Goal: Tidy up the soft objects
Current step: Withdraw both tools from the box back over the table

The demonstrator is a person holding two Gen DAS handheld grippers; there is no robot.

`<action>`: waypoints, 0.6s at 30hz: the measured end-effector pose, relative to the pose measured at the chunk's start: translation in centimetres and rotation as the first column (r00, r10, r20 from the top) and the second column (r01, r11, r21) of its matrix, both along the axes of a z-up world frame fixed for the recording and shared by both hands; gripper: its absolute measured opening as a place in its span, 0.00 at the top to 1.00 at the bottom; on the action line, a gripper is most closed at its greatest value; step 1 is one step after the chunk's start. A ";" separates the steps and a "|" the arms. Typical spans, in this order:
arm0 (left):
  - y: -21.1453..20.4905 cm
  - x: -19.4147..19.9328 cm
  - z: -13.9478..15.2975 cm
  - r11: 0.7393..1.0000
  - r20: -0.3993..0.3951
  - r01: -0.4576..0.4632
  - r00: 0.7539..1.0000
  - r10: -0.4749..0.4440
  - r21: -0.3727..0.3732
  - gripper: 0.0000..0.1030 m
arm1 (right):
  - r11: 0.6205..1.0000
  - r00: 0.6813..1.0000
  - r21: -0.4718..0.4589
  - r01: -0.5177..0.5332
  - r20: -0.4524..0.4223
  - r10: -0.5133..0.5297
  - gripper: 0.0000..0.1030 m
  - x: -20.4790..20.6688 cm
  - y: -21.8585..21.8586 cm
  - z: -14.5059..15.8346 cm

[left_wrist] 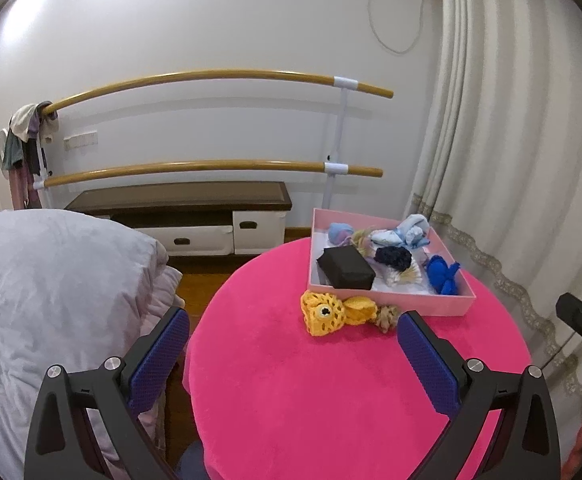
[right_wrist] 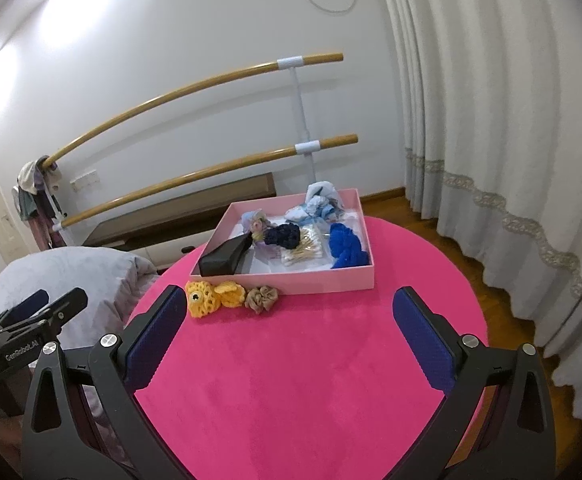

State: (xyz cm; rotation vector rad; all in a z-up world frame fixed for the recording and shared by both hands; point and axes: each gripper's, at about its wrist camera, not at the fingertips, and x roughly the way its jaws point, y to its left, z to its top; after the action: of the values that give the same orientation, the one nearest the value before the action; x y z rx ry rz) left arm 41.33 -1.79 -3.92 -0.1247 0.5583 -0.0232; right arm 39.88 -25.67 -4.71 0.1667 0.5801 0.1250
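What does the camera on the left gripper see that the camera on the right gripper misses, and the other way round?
Only the left wrist view shows the white drawer fronts under the dark bench top, and the right gripper's tip at its edge. Only the right wrist view shows the whole beige scrunchie and the wooden floor by the curtain. Both show the pink tray, yellow crochet piece, black box and pink table.

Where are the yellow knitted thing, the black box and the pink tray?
yellow knitted thing [right_wrist: 203, 298], right wrist view, its netted body.
black box [left_wrist: 345, 268], left wrist view, its top face.
pink tray [right_wrist: 291, 282], right wrist view, its near wall.
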 end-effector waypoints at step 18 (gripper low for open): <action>-1.4 -0.1 -0.5 0.999 -0.019 0.016 1.000 -0.016 0.036 0.00 | 1.000 1.000 -0.008 -0.001 -0.010 0.001 0.00 -0.2 -0.1 -0.3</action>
State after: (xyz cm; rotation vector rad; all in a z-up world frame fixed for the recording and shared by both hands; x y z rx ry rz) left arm 41.20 -3.23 -4.38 -0.0851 0.5785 -0.0275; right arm 39.71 -25.79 -5.03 0.1596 0.5905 0.1234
